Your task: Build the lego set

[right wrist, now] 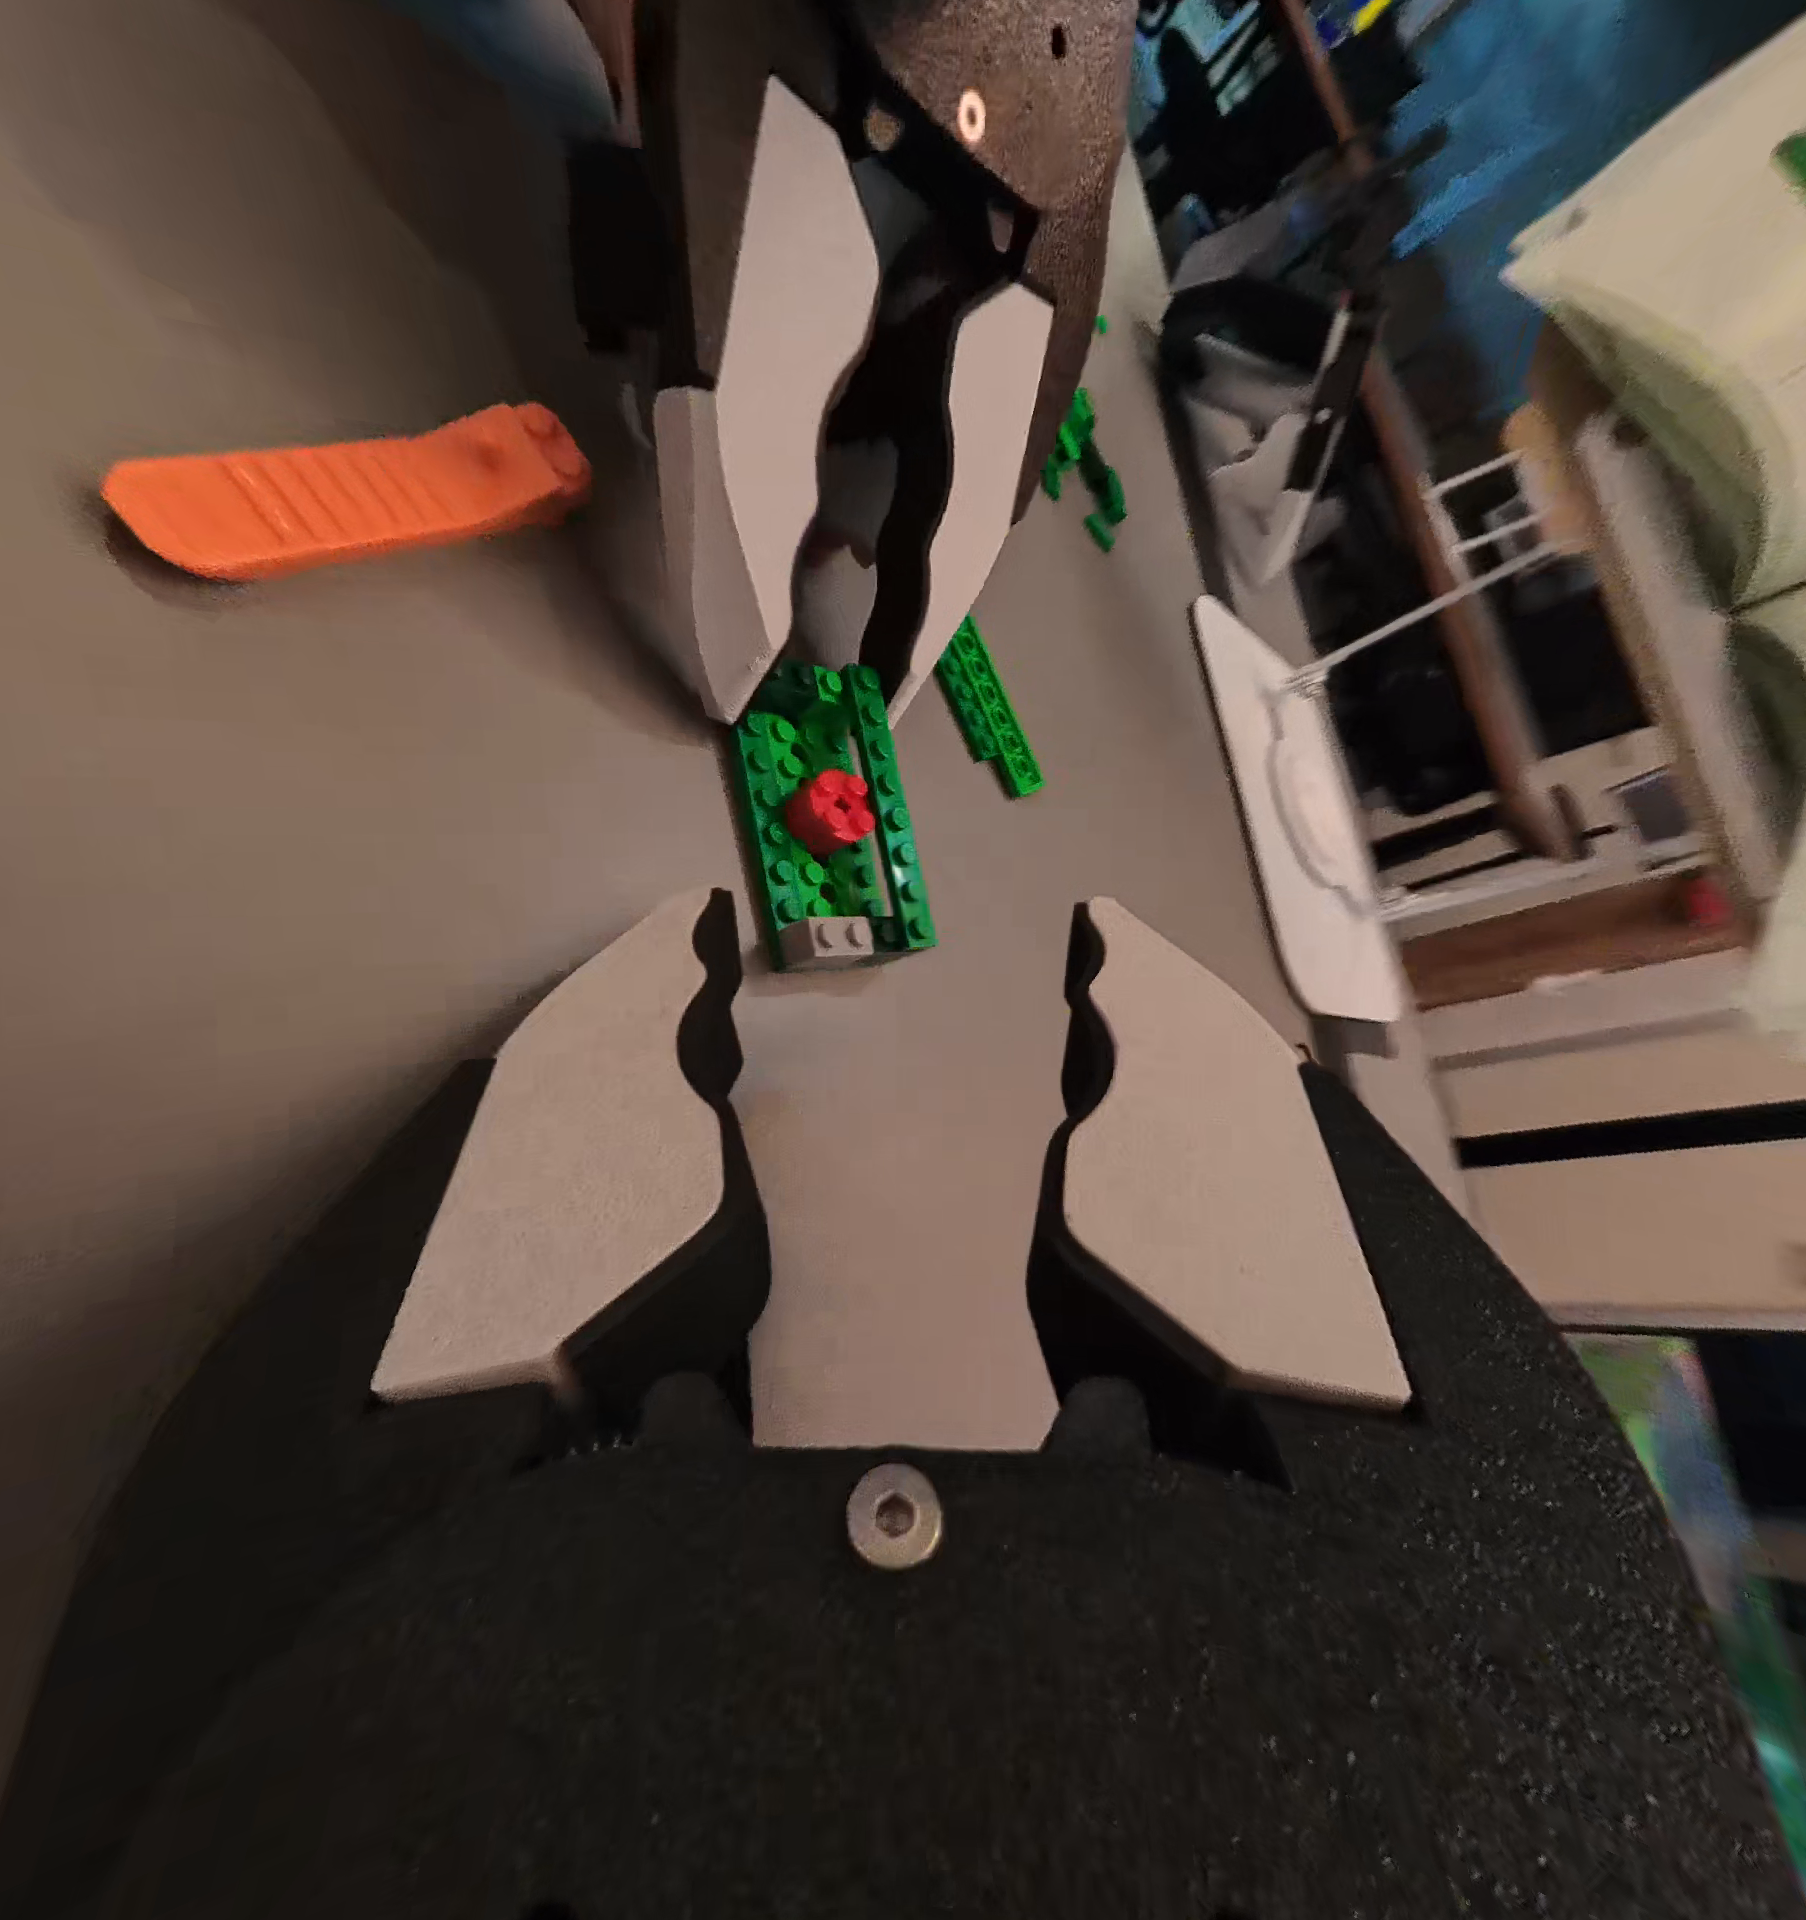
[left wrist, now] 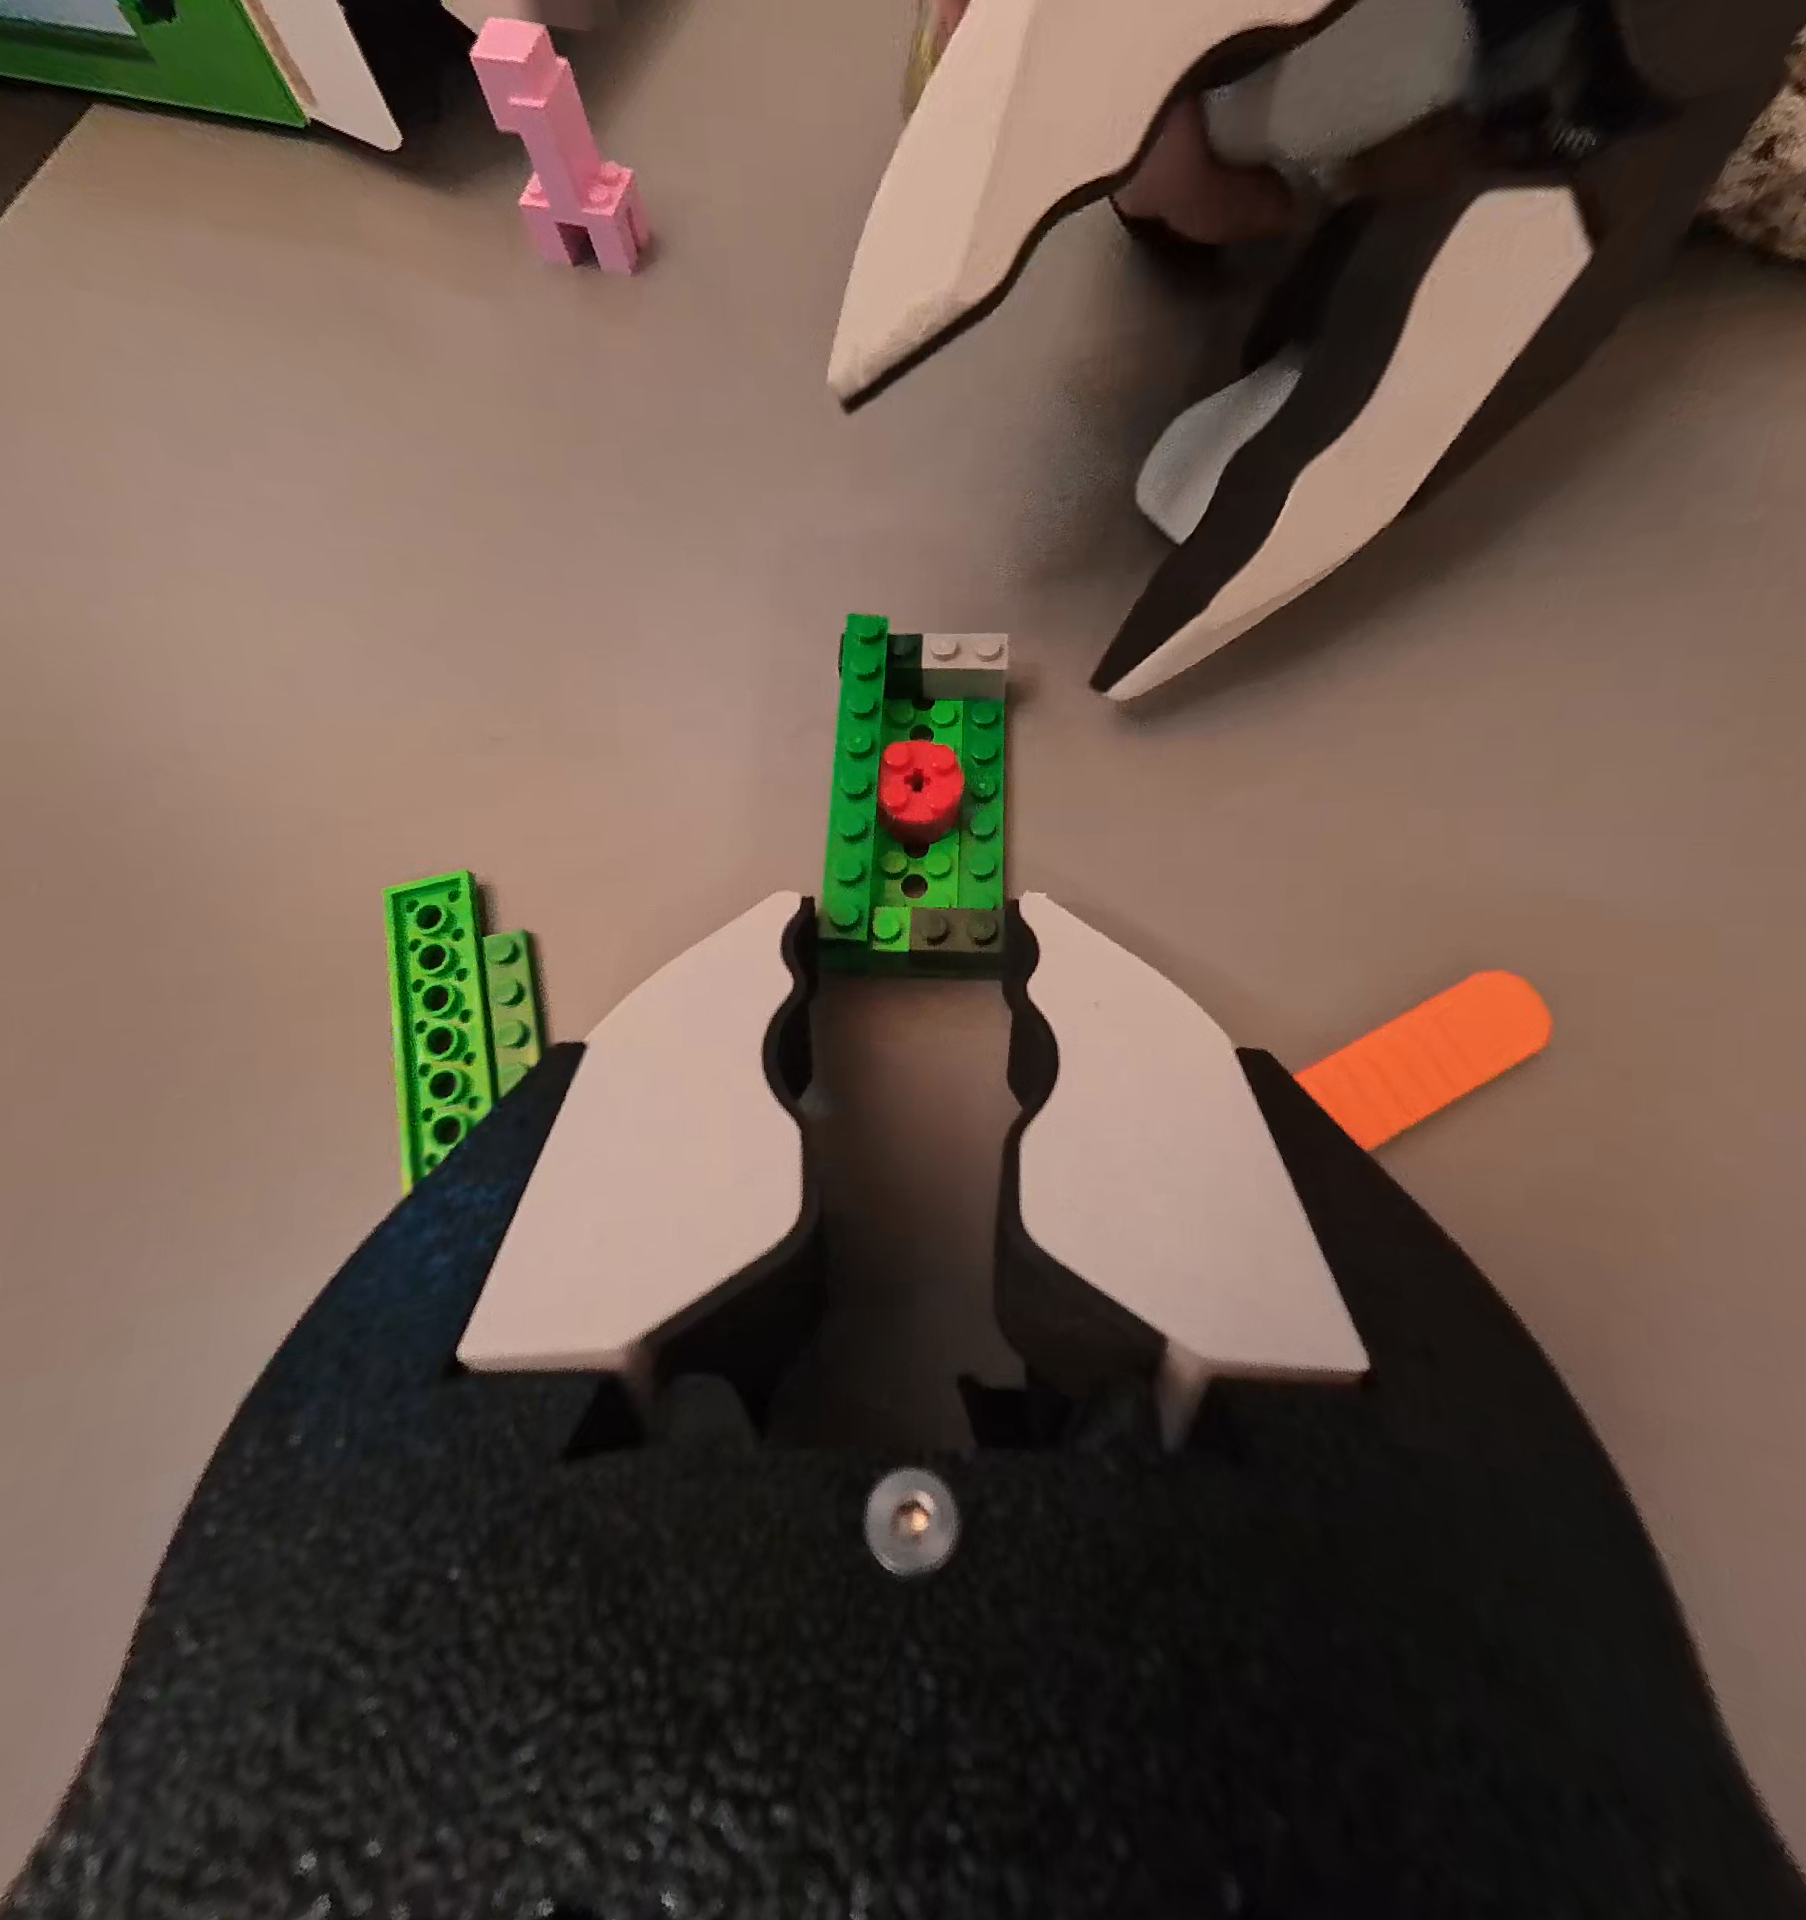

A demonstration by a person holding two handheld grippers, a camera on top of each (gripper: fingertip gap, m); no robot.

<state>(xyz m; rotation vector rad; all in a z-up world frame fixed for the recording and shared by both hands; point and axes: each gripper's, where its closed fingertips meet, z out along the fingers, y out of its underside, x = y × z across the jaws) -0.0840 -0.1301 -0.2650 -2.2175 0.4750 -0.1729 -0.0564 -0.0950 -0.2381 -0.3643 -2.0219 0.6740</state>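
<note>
Left wrist view: our left gripper point(left wrist: 911, 914) clamps the near end of the green lego assembly point(left wrist: 914, 800) on the table point(left wrist: 359, 582). Our right gripper point(right wrist: 904, 909) stands spread and empty just beside its grey-brick end. Bare tabletop surrounds it; the orange separator point(left wrist: 1429, 1055) lies apart.

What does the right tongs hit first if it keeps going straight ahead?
Probably the green build: its grey-brick end sits just beyond the open right tongs, nearer their left finger. Depth is unclear; they may be above it. The left tongs grip its far end.
</note>
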